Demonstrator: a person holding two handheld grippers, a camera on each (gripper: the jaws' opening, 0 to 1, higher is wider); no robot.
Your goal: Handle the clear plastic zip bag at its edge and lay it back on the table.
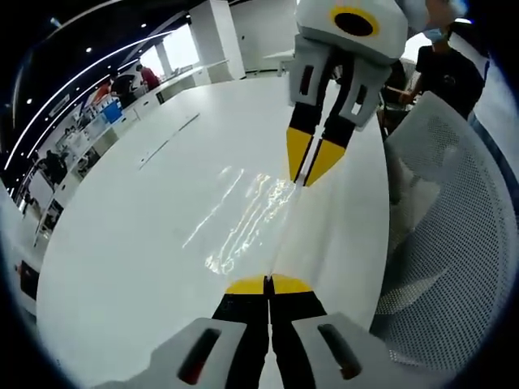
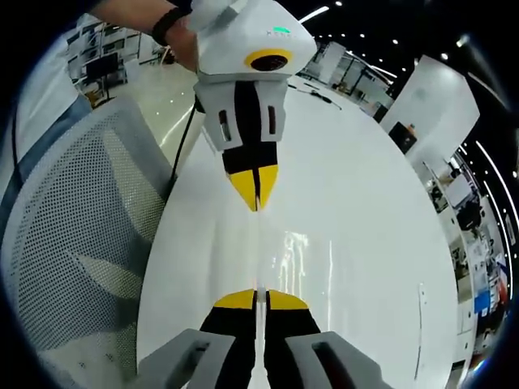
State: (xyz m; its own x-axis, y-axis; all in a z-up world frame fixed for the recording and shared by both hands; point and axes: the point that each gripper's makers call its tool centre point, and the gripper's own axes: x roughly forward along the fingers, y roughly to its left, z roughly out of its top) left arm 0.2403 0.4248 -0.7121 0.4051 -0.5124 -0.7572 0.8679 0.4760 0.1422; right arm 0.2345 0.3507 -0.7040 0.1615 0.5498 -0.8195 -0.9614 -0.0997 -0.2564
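Table (image 1: pixel 146 243) first: a wide white top with rounded ends, running off into the room in both views, with a white mesh chair (image 1: pixel 454 243) drawn up at its edge. Behind it in the left gripper view stand desks and people, too small to make out, and one person in a dark top near the chair.

Stretched over the tabletop between the two grippers is the clear plastic zip bag (image 1: pixel 243 215). Its long axis runs straight from one gripper to the other, one end edge pointing at each. It is so clear that it reads mostly as streaks of glare, and whether its middle touches the table or hangs just above it cannot be told. Its outline is also hard to trace in the right gripper view, where a pale band (image 2: pixel 280 259) marks it.

The left gripper (image 1: pixel 268 285) has its yellow-tipped jaws pressed together on the near edge of the bag. The right gripper (image 1: pixel 310 166), facing it from the far end, is likewise pinched closed on the opposite edge; a hand on it is cut off by the frame
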